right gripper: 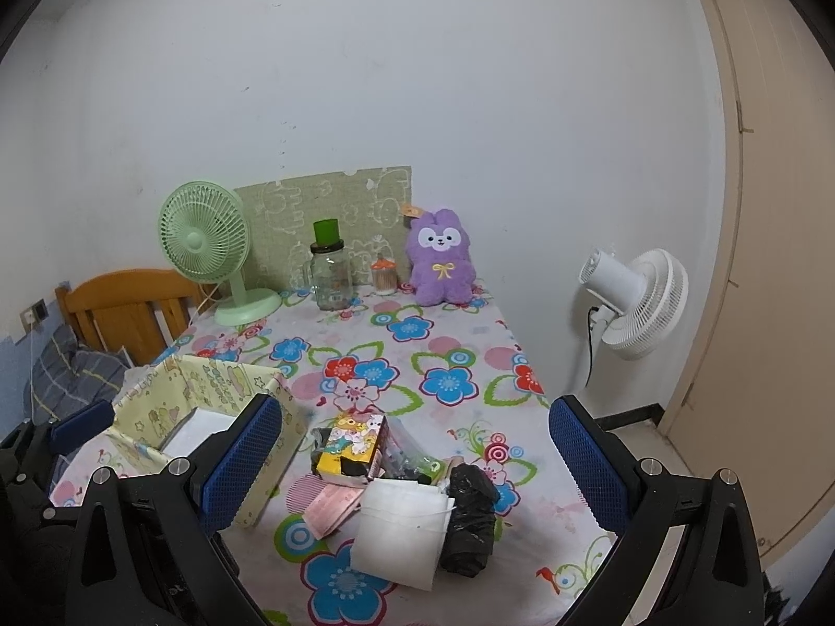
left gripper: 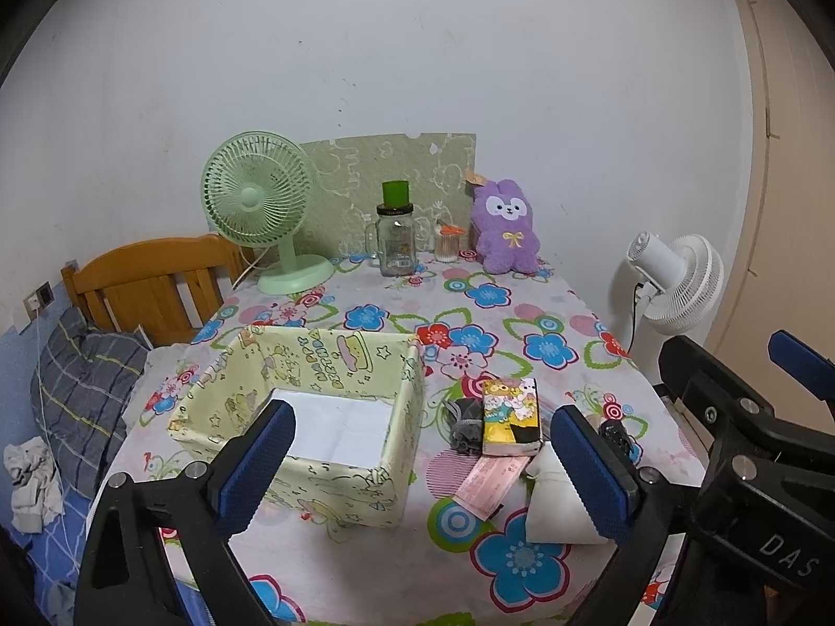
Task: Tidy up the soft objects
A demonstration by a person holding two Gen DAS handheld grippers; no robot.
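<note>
- The left tool (left gripper: pixel 420 461) is seen low in its own view with the blue pads spread wide; nothing is held between them, and it hangs above the near edge of the worktop (left gripper: pixel 522 313).
- The right tool (right gripper: pixel 415 461) is released in the same way, wide apart and empty, at the bottom of the right wrist view.
- Just beyond the right tool, in the lower middle of that view, a small pile is found: a white folded cloth (right gripper: pixel 399 532), a black crumpled bag (right gripper: pixel 469 516) touching it on the right, a pink packet (right gripper: pixel 331 508) on the left, and a yellow tissue pack (right gripper: pixel 352 446) behind.
- A grey soft item (left gripper: pixel 464 425) lies beside the tissue pack in the left wrist view; what it is cannot be told.
- The yellow fabric box (left gripper: pixel 313 407) stands at the lower left of the pile, open on top, with only a white base inside.
- Farther away, at the wall, a purple plush rabbit (right gripper: pixel 441 266) sits upright near a glass jar (right gripper: pixel 330 279) and a green fan (right gripper: pixel 209 255).
- Risk, as a judgement: the pile items overlap, so two may be pinched together; the thin cloth may slip out, and the light box may be pushed by a pad.
</note>
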